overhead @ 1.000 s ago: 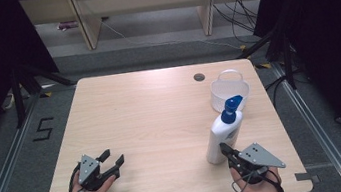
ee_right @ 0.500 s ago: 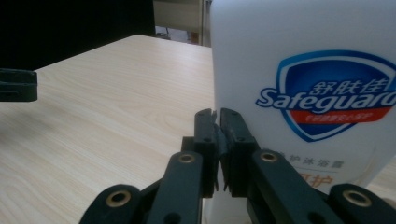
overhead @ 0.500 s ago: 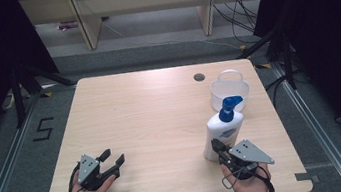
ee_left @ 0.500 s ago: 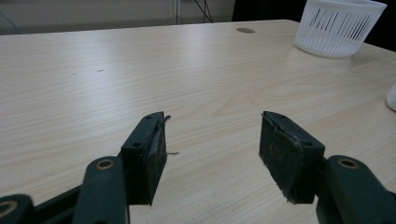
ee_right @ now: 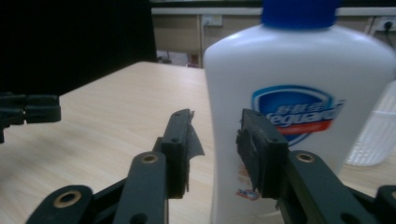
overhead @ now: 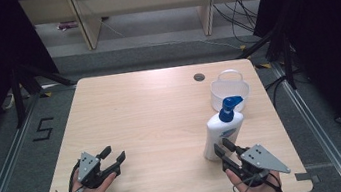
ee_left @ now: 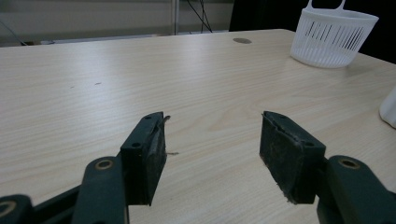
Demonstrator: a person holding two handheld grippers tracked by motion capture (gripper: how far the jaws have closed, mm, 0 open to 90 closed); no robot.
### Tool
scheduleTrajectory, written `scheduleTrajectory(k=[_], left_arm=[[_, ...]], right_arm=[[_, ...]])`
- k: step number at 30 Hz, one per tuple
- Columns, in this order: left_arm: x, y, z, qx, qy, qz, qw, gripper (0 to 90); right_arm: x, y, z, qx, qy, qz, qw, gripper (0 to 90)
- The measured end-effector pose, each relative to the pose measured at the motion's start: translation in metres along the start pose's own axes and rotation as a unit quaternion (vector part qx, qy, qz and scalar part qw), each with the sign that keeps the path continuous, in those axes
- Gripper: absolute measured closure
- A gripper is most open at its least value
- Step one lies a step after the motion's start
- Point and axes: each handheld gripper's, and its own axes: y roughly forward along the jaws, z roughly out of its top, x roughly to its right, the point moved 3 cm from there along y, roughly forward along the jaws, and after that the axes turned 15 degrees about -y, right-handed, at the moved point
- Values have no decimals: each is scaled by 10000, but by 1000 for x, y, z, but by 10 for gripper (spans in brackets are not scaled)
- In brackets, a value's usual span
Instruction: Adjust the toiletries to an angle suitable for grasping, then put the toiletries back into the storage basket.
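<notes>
The upright soap bottle (overhead: 223, 132) stands just beyond the right gripper (overhead: 222, 149), whose jaws, just opening, stand clear of it; the left gripper (overhead: 113, 153), spread and empty, rests far to the left.

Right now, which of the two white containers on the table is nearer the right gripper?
The soap bottle with the blue pump, standing just ahead of the right gripper, whose jaws have just been opening with nothing between them. The slotted basket sits farther back.

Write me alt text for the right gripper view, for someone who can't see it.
A white soap bottle with a blue cap stands upright on a wooden table, close ahead of the right gripper. The gripper's black fingers are parted with nothing between them. A white basket sits behind at right.
</notes>
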Motion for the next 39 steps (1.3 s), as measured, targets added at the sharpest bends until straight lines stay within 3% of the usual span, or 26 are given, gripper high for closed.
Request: scheduleTrajectory(k=[1, 2, 3, 5, 7, 13, 16, 19, 20, 22, 23, 24, 29, 32, 36, 37, 38, 39], left_arm=[[0, 1, 1, 58, -5, -38, 10000, 399], [0, 0, 2, 19, 5, 21, 10000, 399], [0, 0, 3, 37, 15, 22, 10000, 399], [0, 0, 4, 79, 66, 13, 9999, 399], [1, -3, 2, 75, 67, 33, 9999, 399], [0, -13, 0, 150, 38, 135, 9998, 399], [1, -19, -1, 169, 36, 158, 9997, 399], [0, -21, -1, 168, 39, 194, 9997, 399], [0, -22, -1, 186, 8, 200, 9996, 399], [0, -22, 0, 210, -4, 195, 9996, 399], [0, -22, 0, 219, -11, 198, 9996, 399], [-1, -21, 0, 194, 39, 196, 9996, 399], [-2, -18, -3, 130, 35, 217, 9997, 399], [-2, -15, -5, 105, 25, 230, 9997, 399], [-1, -10, -5, 57, 55, 200, 9998, 399], [0, -9, -5, 66, 65, 153, 9998, 399], [1, -9, -5, 36, 89, 141, 9999, 399], [2, -8, -5, 55, 67, 100, 9999, 399]], right_arm=[[1, -7, 2, 147, 151, -85, 9997, 596], [1, -7, 2, 147, 151, -85, 9997, 596], [5, -15, 3, 153, 196, -282, 9993, 561], [7, -18, 4, 212, 198, -346, 9990, 545], [13, -24, 4, 310, 362, -365, 9982, 485], [20, -28, 0, 351, 238, -655, 9970, 403], [19, -26, -4, 245, 343, -575, 9975, 389], [17, -28, -5, 107, 297, -597, 9977, 384], [18, -28, -5, 137, 221, -623, 9977, 380], [17, -27, -4, 266, 297, -663, 9970, 370], [17, -29, -5, 161, 265, -708, 9970, 366], [18, -27, -5, 255, 280, -738, 9966, 360], [23, -22, -5, 183, 245, -744, 9968, 345], [23, -20, -6, 164, 399, -687, 9967, 339], [25, -18, -8, 109, 309, -708, 9970, 329], [28, -17, -8, 120, 158, -733, 9971, 325], [27, -16, -6, 172, 277, -723, 9968, 321], [28, -16, -4, 116, 181, -775, 9968, 314]])
